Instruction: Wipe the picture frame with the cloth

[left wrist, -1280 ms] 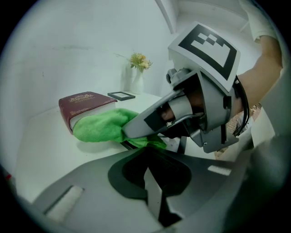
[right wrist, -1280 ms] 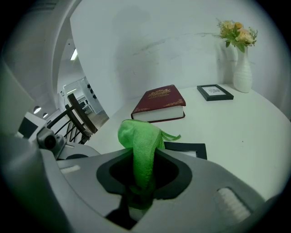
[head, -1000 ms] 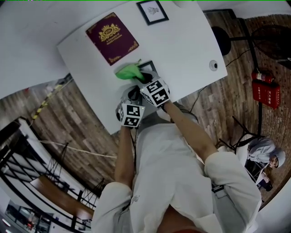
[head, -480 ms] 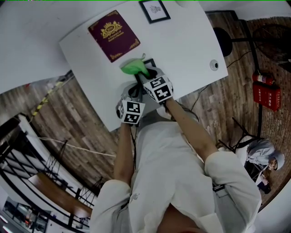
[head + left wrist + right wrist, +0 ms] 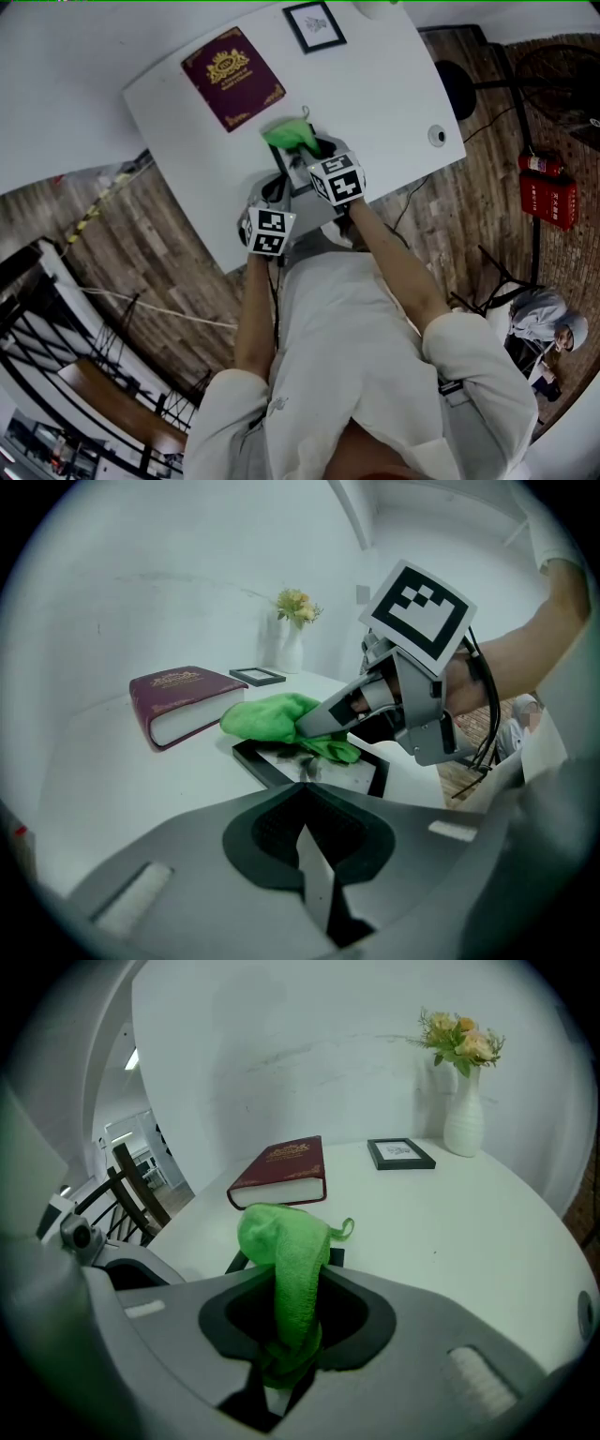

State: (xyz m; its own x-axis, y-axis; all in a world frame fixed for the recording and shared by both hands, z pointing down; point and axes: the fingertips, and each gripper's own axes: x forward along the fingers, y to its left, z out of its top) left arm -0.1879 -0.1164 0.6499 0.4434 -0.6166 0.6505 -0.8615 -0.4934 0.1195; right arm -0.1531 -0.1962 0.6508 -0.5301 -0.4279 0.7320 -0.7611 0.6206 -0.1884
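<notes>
The right gripper (image 5: pixel 286 1335) is clamped on the cloth (image 5: pixel 284 1260), a green, nubbly terry rag; its pinched end is bunched between the dark, ribbed pads, and the rest rises in a soft hump with a small loop at the far right. Seen from the left gripper view, that gripper (image 5: pixel 314 728) holds the cloth (image 5: pixel 272 716) down on the far part of the frame (image 5: pixel 361 775), the rag spilling over the frame's far left corner. The frame is flat on the table (image 5: pixel 394 84) near the near edge; it is rectangular, with a thin black rim around a glossy pale pane that mirrors the tool above it.

The left gripper (image 5: pixel 302 803) has its jaws together, with nothing seen between them; its tips sit just at the frame's near edge, and whether they touch it is unclear.

The table is smooth, matte white. Far left of the cloth lies a thick maroon book (image 5: pixel 286 1171) with a gold crest and a leathery cover; beyond, to the right, a small black-rimmed frame (image 5: pixel 400 1153) lies flat; further right a slim white vase (image 5: pixel 463 1110) holds pale flowers (image 5: pixel 459 1040).
</notes>
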